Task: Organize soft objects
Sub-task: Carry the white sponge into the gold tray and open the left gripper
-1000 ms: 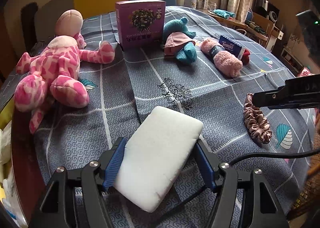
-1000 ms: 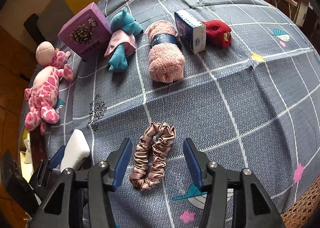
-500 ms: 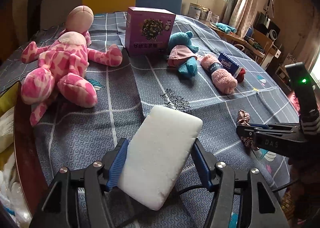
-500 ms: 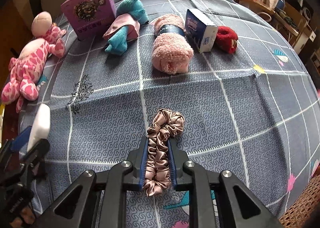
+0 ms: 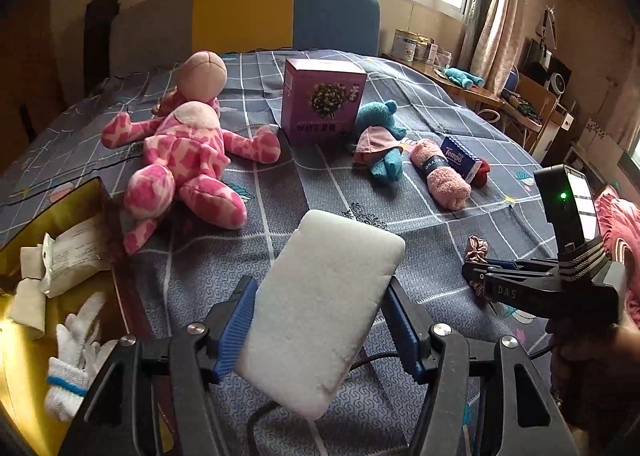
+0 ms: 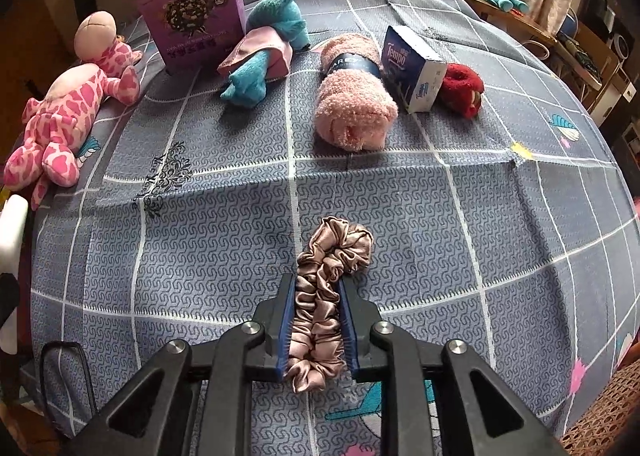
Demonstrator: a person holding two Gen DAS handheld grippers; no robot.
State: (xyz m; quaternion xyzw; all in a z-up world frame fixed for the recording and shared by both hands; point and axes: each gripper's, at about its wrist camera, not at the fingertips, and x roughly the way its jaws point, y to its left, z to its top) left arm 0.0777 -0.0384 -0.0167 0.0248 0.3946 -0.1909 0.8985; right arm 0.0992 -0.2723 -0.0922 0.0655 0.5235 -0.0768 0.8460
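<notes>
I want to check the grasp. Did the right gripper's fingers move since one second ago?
Yes. The right gripper closed its fingers inward onto the scrunchie, which lies in place on the tablecloth.

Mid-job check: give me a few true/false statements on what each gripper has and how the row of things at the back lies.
1. The right gripper is shut on the satin scrunchie. True.
2. The left gripper is empty. False: it holds the white sponge.
3. The purple box lies flat. False: it stands upright.
4. The tissue pack sits between the rolled pink towel and the red plush. True.
5. The blue plush lies right of the towel. False: it lies left of it, beside the purple box.
</notes>
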